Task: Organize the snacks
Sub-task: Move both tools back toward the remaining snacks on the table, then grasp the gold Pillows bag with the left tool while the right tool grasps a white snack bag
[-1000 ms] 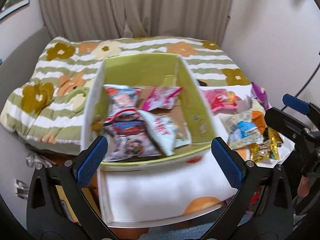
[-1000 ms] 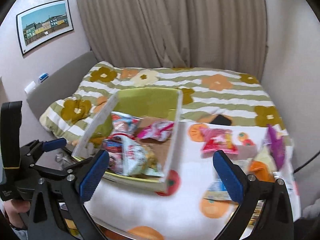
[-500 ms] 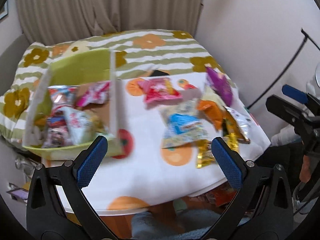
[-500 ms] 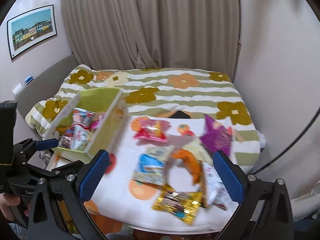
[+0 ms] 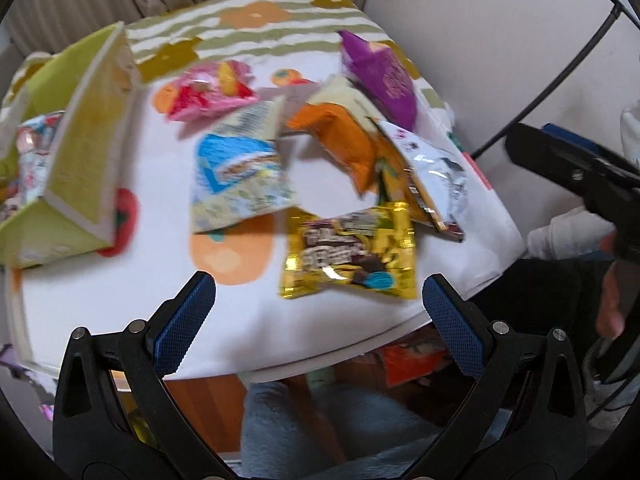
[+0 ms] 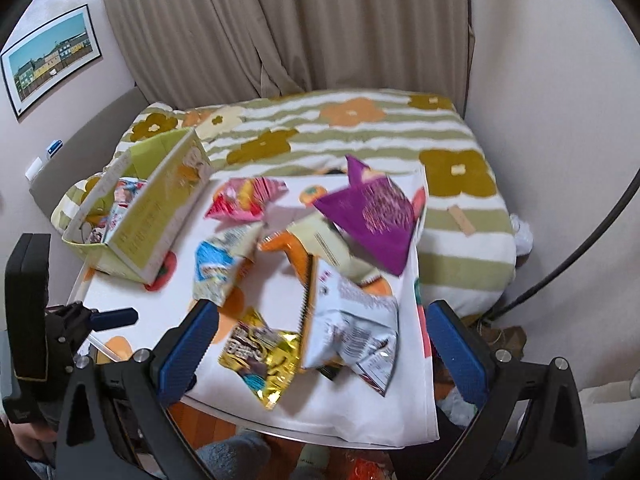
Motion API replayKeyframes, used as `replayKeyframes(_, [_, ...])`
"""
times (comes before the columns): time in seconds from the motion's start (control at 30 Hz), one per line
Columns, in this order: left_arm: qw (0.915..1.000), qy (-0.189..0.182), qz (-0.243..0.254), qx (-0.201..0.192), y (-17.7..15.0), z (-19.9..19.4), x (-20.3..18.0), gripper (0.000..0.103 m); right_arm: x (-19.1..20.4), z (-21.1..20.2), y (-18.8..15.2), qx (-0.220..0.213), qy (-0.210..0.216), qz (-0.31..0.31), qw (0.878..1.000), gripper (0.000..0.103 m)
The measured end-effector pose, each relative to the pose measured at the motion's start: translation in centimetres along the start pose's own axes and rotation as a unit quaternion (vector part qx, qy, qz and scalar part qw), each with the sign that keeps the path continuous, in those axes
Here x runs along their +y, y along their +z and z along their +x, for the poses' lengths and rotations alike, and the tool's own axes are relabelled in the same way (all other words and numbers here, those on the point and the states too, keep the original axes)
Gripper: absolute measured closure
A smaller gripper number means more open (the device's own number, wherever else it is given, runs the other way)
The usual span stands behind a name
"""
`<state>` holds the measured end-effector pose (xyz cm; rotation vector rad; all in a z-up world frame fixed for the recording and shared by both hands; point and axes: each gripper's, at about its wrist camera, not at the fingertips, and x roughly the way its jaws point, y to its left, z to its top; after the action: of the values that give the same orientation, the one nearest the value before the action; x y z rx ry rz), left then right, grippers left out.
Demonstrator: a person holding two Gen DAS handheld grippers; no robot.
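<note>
**Snacks strewn mid-frame on white cloth**

Packets crinkle: a glossy gold bag (image 5: 350, 254), a silver pouch (image 6: 352, 330), a purple bag (image 6: 370, 212). A green box (image 5: 86, 152) at left holds more. The table (image 6: 360, 424) wears an orange-printed cloth; beige curtains (image 6: 280, 28) hang behind. Left gripper (image 5: 318, 320) and right gripper (image 6: 322, 344) both gape wide, empty.

Left wrist view: set low off the near edge of the white fruit-print tablecloth (image 5: 352, 320), looking forward and down, close to the gold foil snack packet (image 5: 348, 252). Right wrist view: higher and further back, facing the beige pleated curtain (image 6: 320, 28). Both views share the packet spread, the gold packet (image 6: 260, 356) and the green cardboard box (image 5: 84, 140) (image 6: 156, 208).
</note>
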<state>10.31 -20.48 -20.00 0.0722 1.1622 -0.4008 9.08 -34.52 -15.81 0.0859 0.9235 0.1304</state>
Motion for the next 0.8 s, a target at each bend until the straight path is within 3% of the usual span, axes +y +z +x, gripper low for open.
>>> replayKeyframes(0.27, [0.9981, 0.013, 0.058, 0.014, -0.6, 4.0, -3.6, 0.001, -2.1, 3.1, -0.9, 0.023, 0.005, 0.028, 0.999, 0.000])
replayKeyframes(0.43, [0.9944, 0.061, 0.085, -0.013, -1.3, 5.9, -4.8, 0.001, -2.7, 4.7, -1.6, 0.030, 0.004, 0.031, 0.999, 0.000])
replayKeyframes(0.8, [0.9911, 0.092, 0.092, -0.025, -1.5, 8.7, -3.6, 0.001, -2.4, 7.7, -2.4, 0.049, -0.013, 0.019, 0.999, 0.000])
